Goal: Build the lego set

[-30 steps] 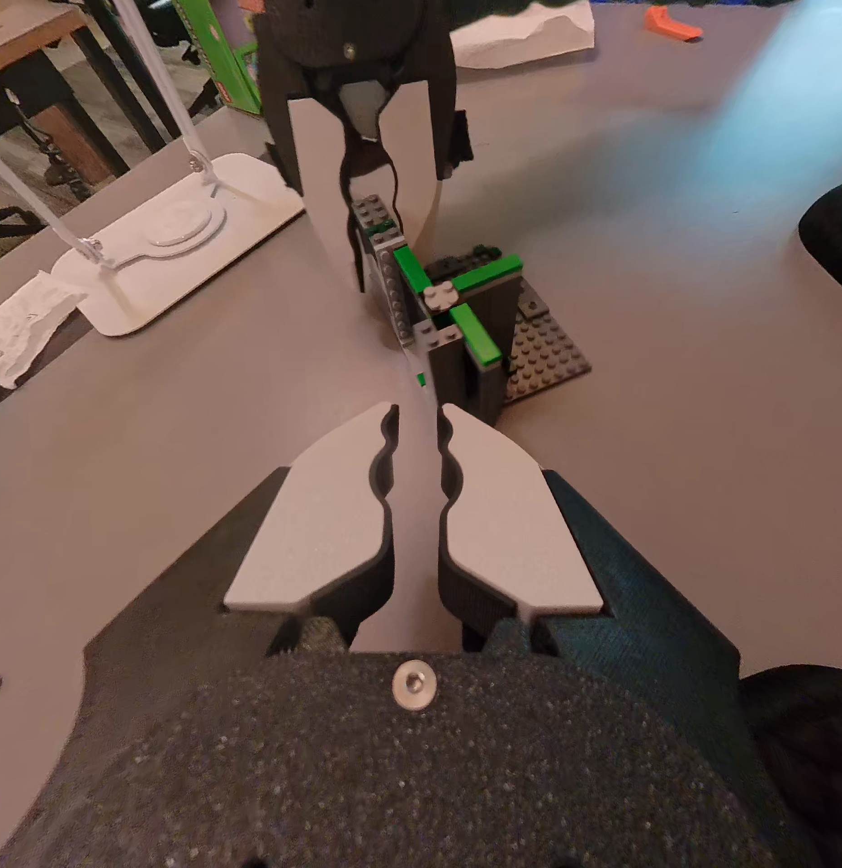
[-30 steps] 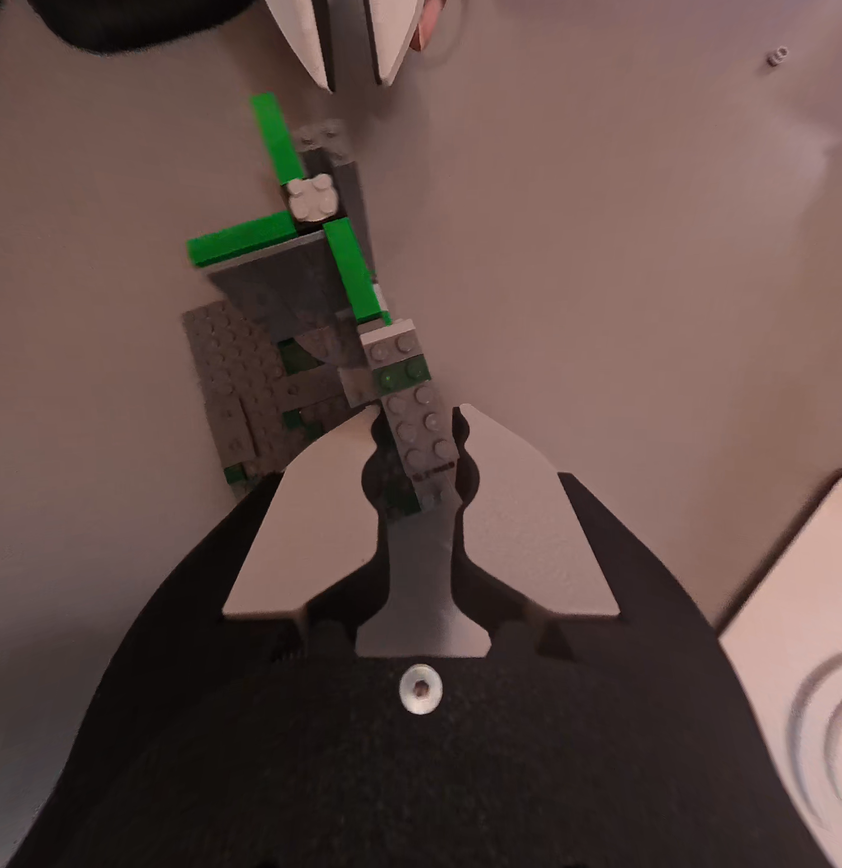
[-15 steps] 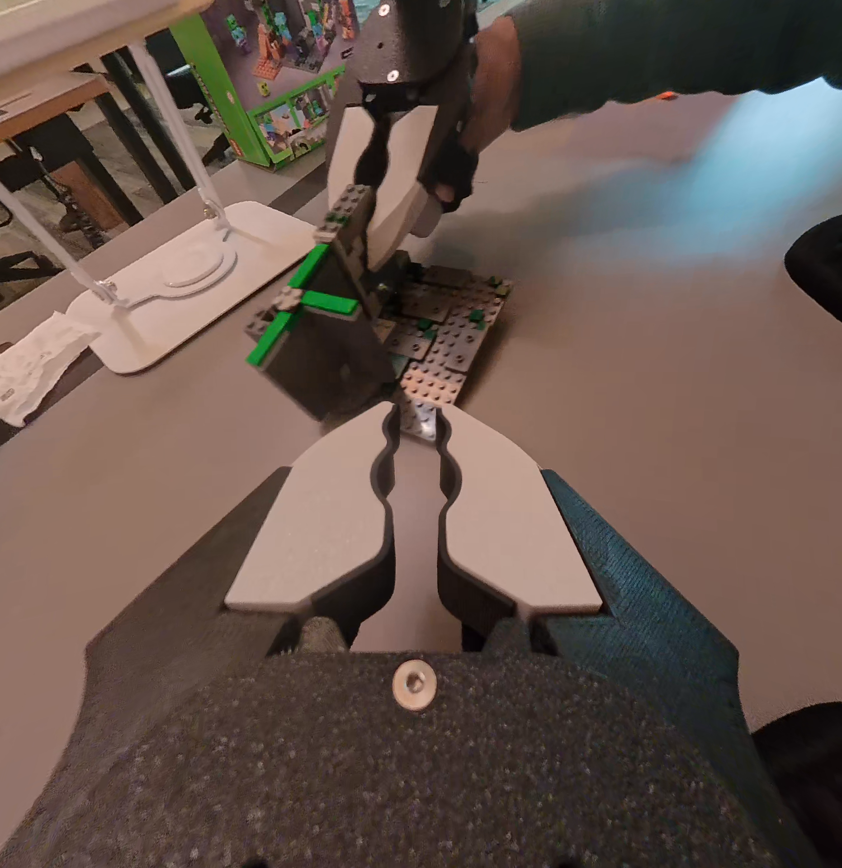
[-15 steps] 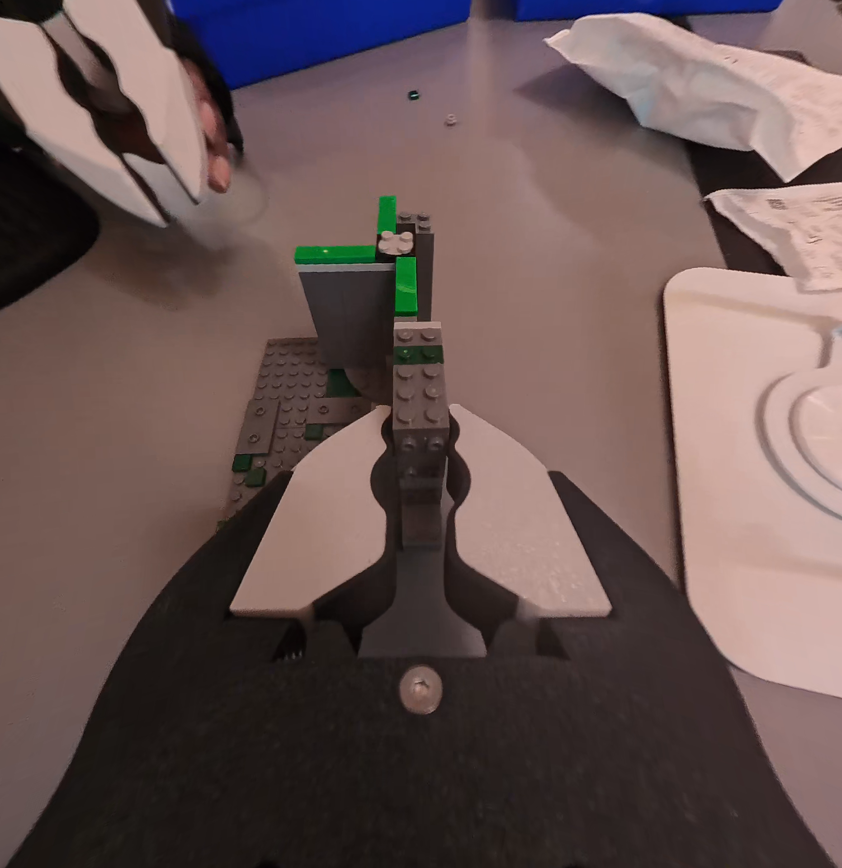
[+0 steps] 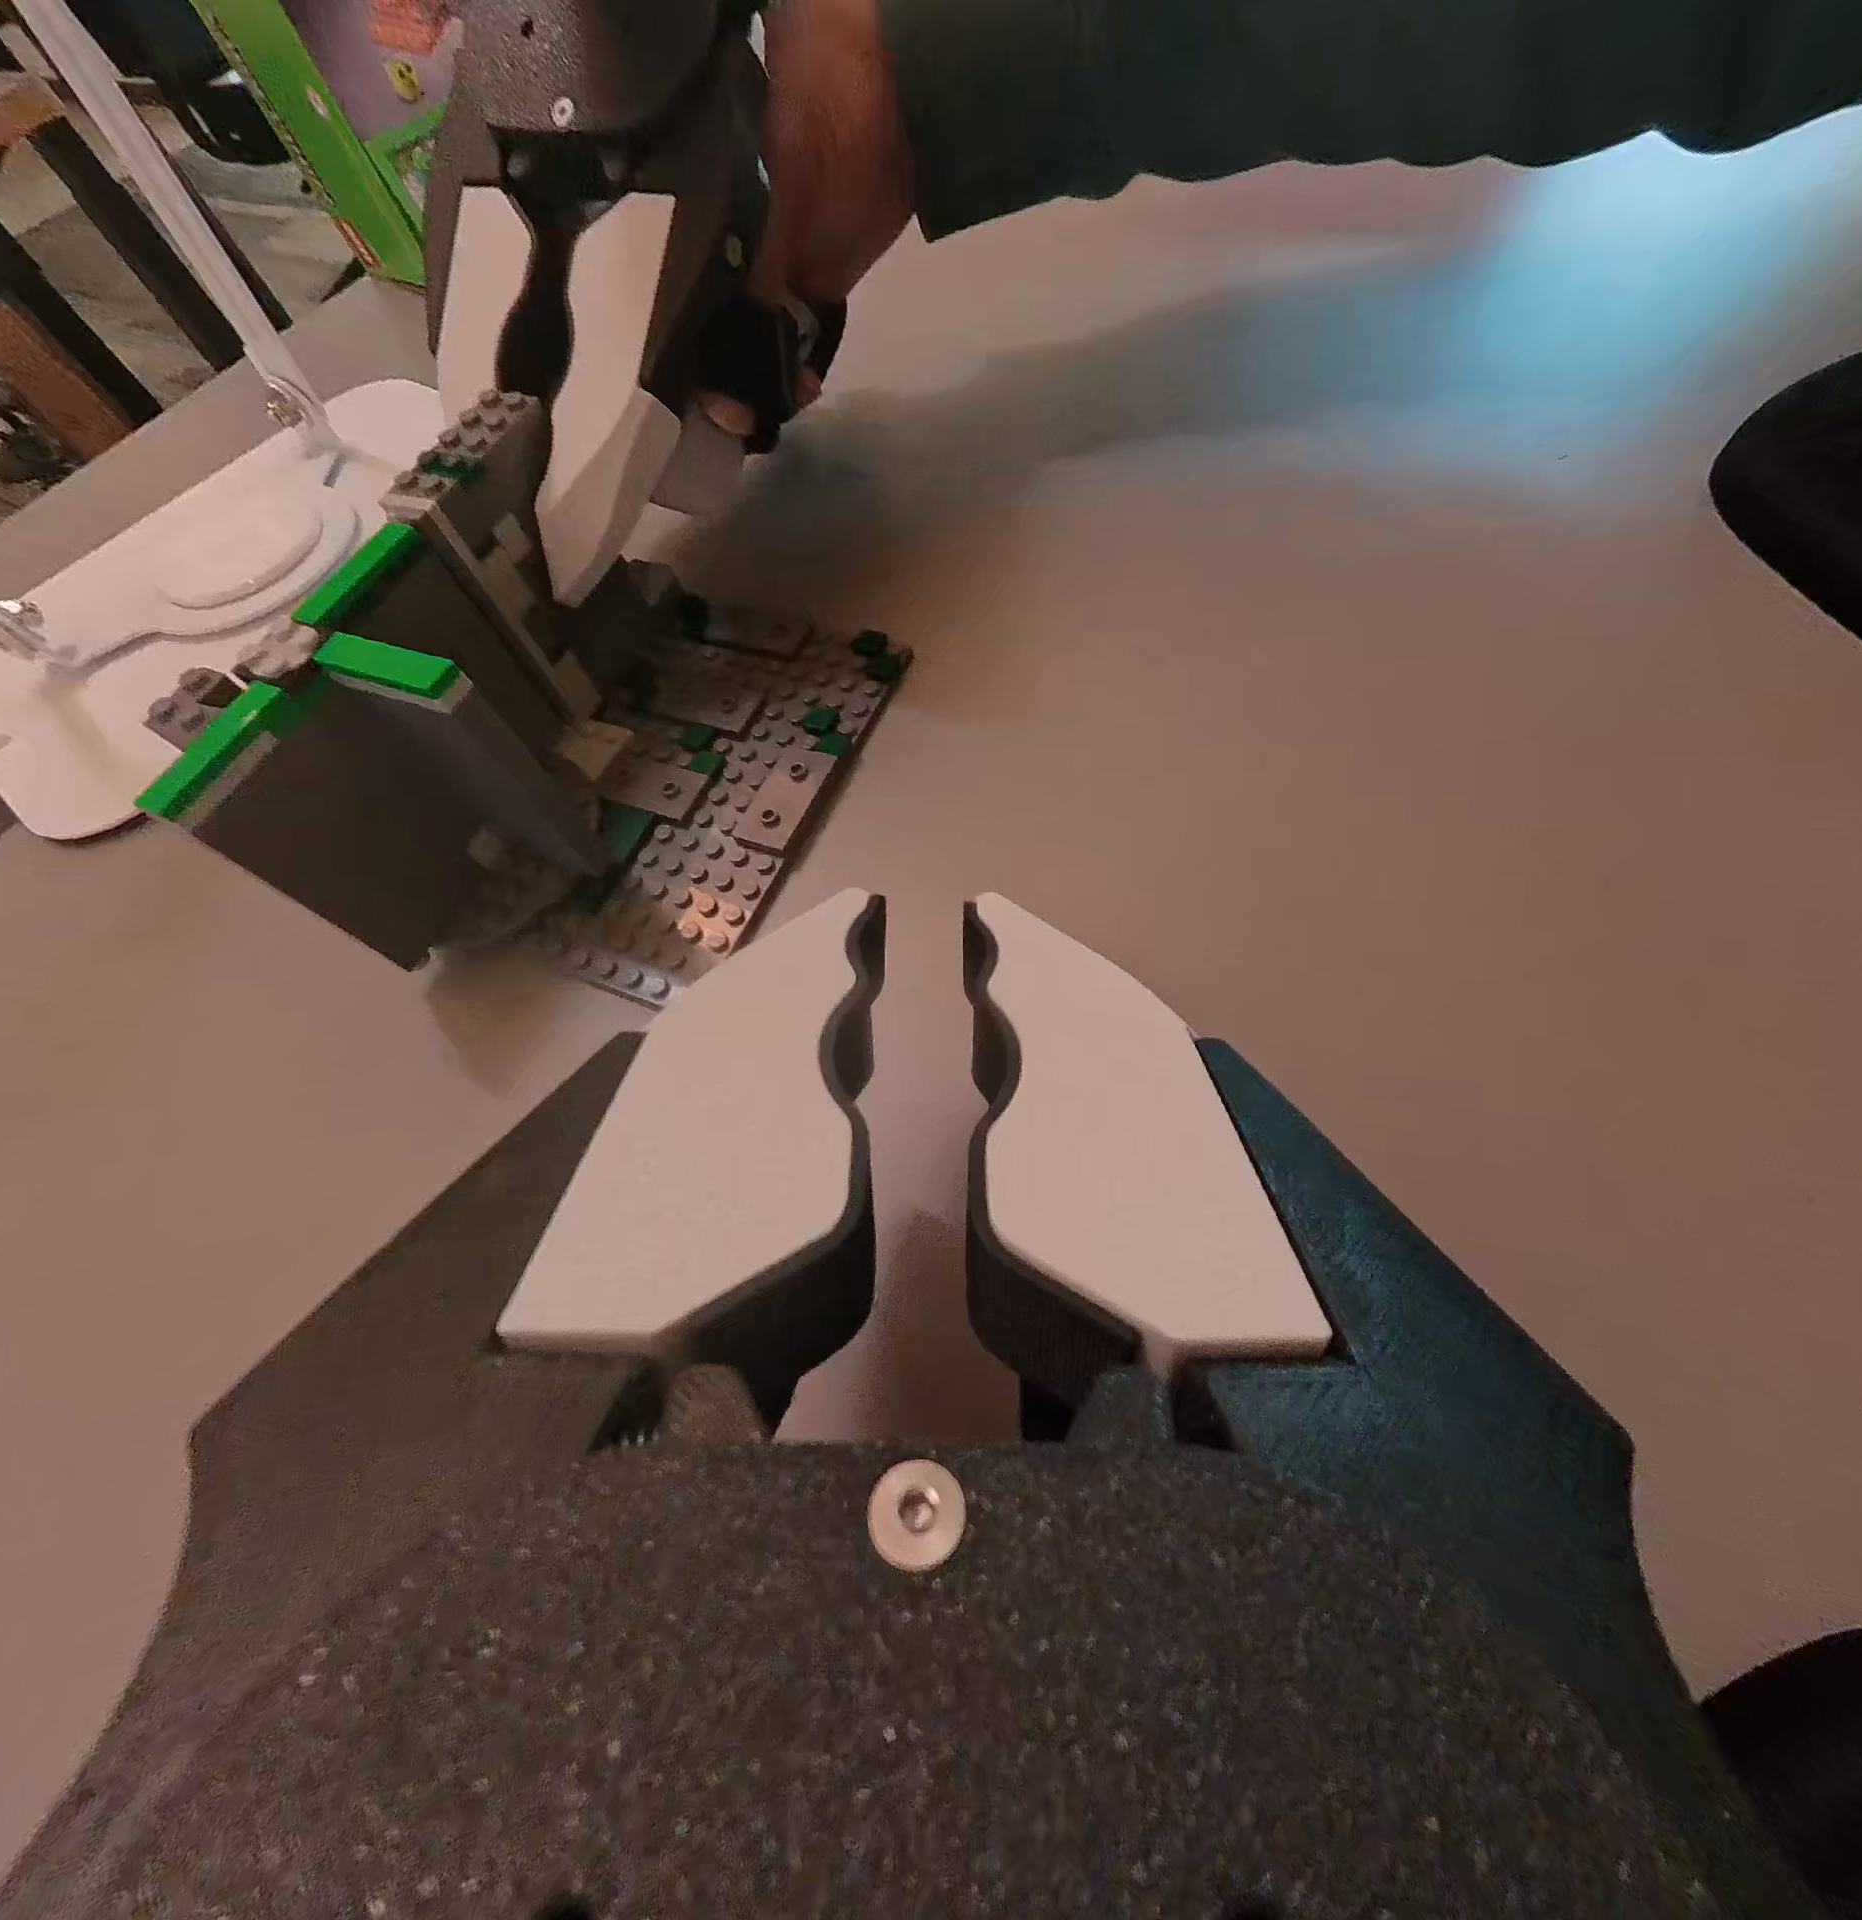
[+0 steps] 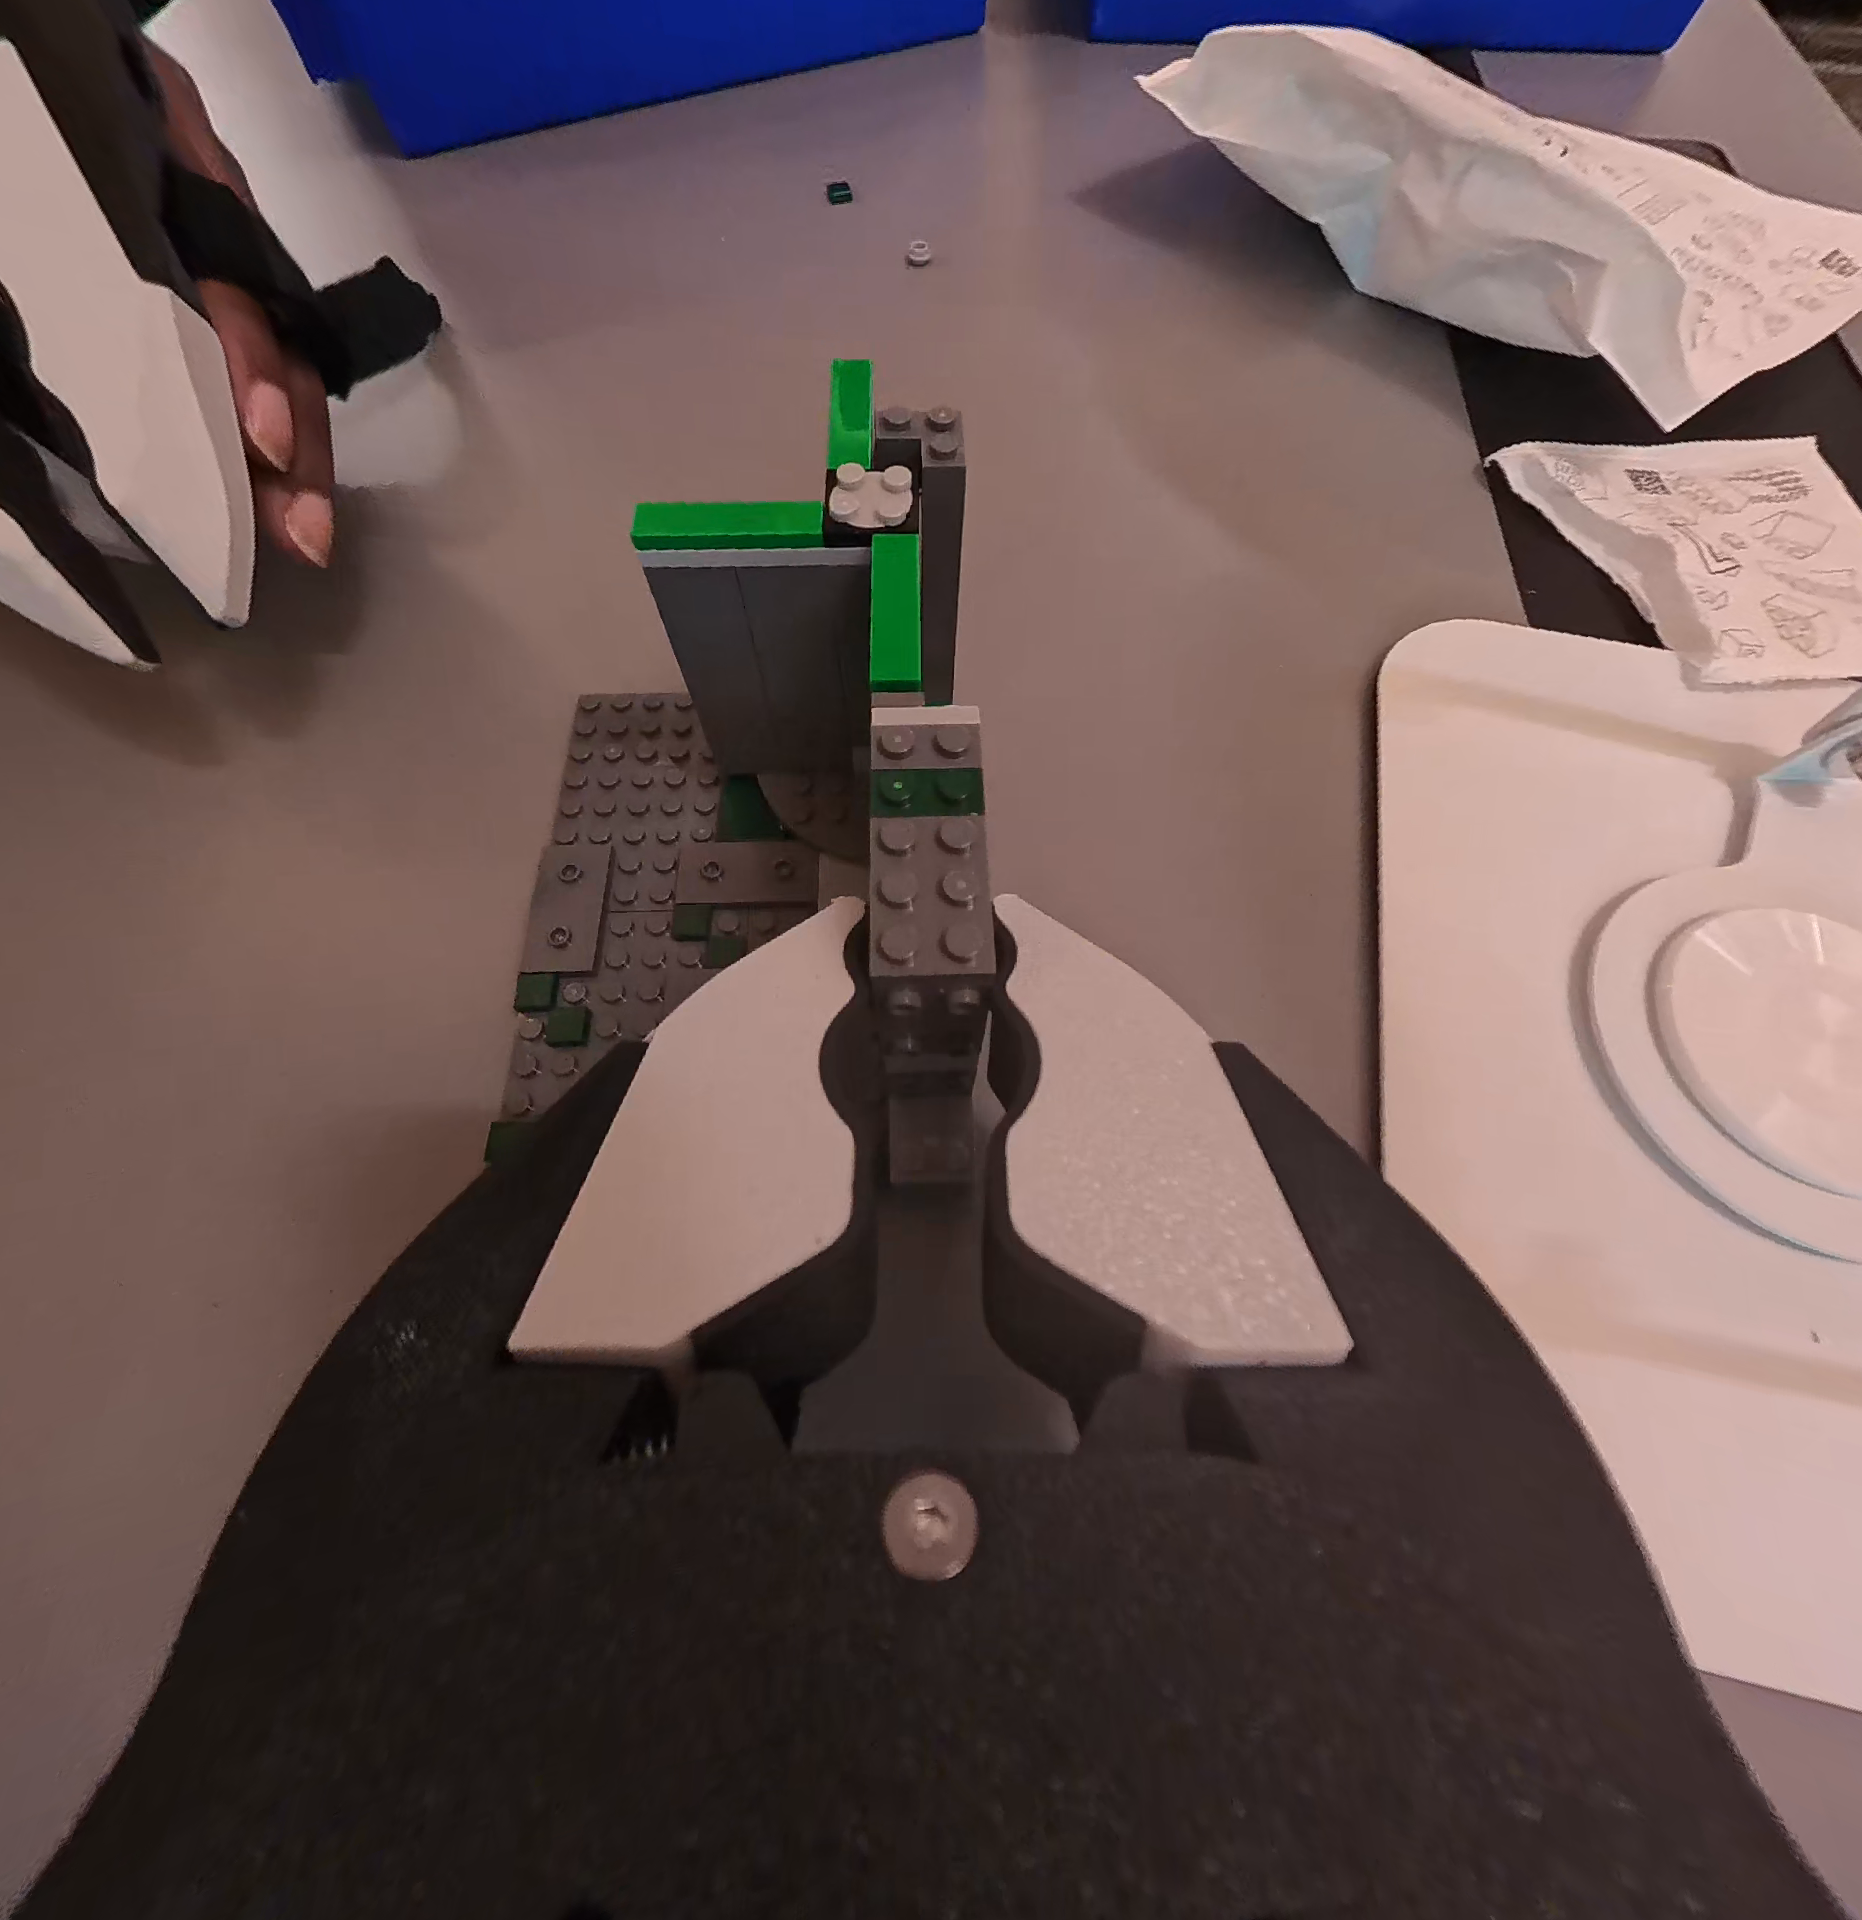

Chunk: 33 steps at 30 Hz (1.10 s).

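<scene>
Grey table [image 6: 1166, 520]; right gripper [image 6: 929, 920] clamps lego wall [image 6: 929, 883].

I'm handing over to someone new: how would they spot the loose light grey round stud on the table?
Start at the lego build mid-table in the right wrist view, and look past its green-topped wall toward the blue bins. Two tiny loose pieces lie on the bare table there. The light grey round stud is the nearer, paler one; its neighbour, the dark green piece, is square.

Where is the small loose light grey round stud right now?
In the right wrist view, the light grey round stud lies on the grey table beyond the lego build, beside a tiny dark green piece, left of the crumpled paper bag.
</scene>
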Available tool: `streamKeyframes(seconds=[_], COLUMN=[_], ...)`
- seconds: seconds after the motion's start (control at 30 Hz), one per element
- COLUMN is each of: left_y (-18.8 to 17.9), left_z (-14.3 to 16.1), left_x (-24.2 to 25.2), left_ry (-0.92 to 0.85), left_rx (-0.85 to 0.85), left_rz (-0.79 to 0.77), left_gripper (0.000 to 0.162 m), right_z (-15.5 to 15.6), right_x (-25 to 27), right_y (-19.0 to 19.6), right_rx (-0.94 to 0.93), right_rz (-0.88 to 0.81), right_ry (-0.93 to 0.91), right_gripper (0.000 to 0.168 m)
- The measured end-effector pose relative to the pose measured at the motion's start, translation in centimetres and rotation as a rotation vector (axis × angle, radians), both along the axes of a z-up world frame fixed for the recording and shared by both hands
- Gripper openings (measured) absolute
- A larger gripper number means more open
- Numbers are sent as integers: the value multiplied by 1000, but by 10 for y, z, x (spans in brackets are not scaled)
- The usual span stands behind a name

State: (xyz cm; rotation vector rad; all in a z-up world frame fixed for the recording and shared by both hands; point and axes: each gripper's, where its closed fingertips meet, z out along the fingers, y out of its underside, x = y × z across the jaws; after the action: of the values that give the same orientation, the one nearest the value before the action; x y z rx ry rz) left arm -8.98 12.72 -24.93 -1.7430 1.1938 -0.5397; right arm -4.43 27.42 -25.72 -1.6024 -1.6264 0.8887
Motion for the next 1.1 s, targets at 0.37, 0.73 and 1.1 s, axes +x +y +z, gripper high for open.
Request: streamKeyframes(seconds=[0.37, 0.73, 1.1], left_y=[12, 54, 100], left_z=[23, 74, 19], left_x=[-1, -7, -35], left_ry=[-95, -255, -87], left_rx=[28, 78, 90], left_rz=[81, 285, 404], left_gripper=[6, 0, 0], right_z=[60, 113, 42], right_x=[17, 53, 40], right_y=[8, -46, -44], right_rx=[27, 97, 49], right_rz=[-114, -514, -804], right_ry=[128, 283, 209], right_gripper=[41, 23, 0])
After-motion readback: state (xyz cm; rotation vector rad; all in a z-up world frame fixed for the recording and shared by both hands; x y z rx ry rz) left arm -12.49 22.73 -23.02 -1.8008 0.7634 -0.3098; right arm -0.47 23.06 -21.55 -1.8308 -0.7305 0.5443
